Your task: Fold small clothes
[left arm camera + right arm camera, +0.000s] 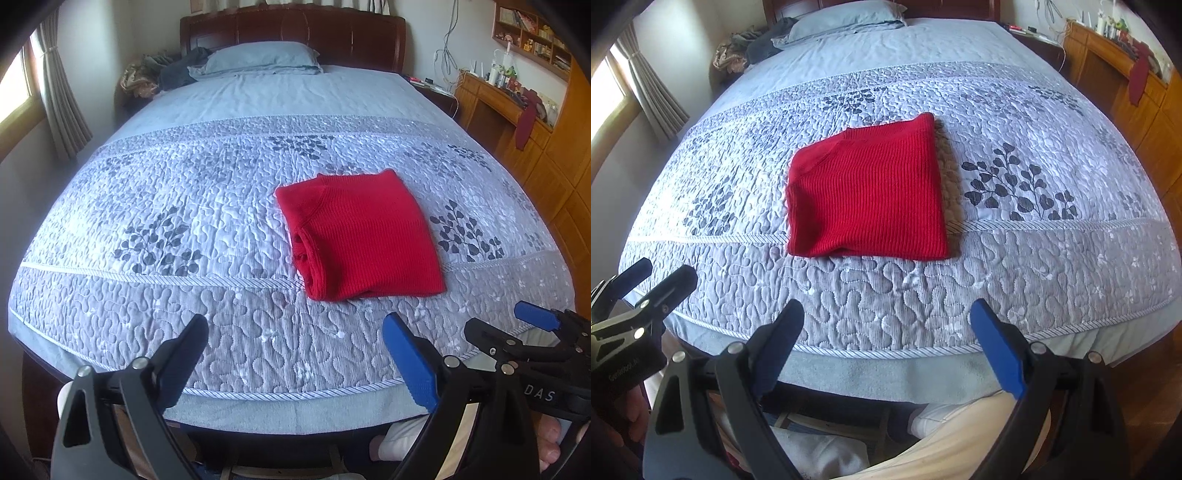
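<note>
A red knit garment [360, 234] lies folded into a compact rectangle on the quilted bedspread [184, 206], its rolled layers showing along the left edge. The same red garment [868, 192] sits flat in the middle of the right wrist view. My left gripper [295, 332] hangs open over the bed's foot edge, short of the garment and holding nothing. My right gripper [886, 317] is also open and empty, pulled back from the garment's near edge. Each gripper shows at the side of the other's view: the right gripper [517, 325], the left gripper [661, 273].
A blue pillow [258, 57] and a heap of dark clothes [173, 70] lie at the wooden headboard. A wooden desk and shelves [532, 92] line the right wall. A curtained window [22, 85] is at the left. A person's legs [960, 443] show below the bed's foot.
</note>
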Available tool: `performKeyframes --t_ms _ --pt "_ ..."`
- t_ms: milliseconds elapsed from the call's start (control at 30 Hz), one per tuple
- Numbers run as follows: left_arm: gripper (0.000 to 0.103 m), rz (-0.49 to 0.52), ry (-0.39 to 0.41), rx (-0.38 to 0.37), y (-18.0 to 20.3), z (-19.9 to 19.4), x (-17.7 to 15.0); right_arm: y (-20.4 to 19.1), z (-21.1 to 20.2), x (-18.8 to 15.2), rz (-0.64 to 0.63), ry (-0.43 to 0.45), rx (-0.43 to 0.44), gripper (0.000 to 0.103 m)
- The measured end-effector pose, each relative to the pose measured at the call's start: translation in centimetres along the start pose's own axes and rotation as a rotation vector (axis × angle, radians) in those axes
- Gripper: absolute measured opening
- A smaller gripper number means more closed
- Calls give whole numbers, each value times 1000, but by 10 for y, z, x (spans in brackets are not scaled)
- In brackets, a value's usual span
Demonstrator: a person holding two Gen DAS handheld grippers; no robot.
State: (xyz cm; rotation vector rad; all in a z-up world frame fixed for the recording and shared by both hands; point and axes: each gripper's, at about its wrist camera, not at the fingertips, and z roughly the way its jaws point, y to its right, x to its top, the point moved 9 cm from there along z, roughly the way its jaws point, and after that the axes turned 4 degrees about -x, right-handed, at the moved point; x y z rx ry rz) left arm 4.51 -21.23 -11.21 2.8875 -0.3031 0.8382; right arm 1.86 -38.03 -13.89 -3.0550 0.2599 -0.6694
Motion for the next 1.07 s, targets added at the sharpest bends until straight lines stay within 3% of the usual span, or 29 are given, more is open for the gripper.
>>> performKeyframes --t_ms 1067 --pt "95 -13 -34 34 -11 15 -4 6 3 3 3 9 -33 91"
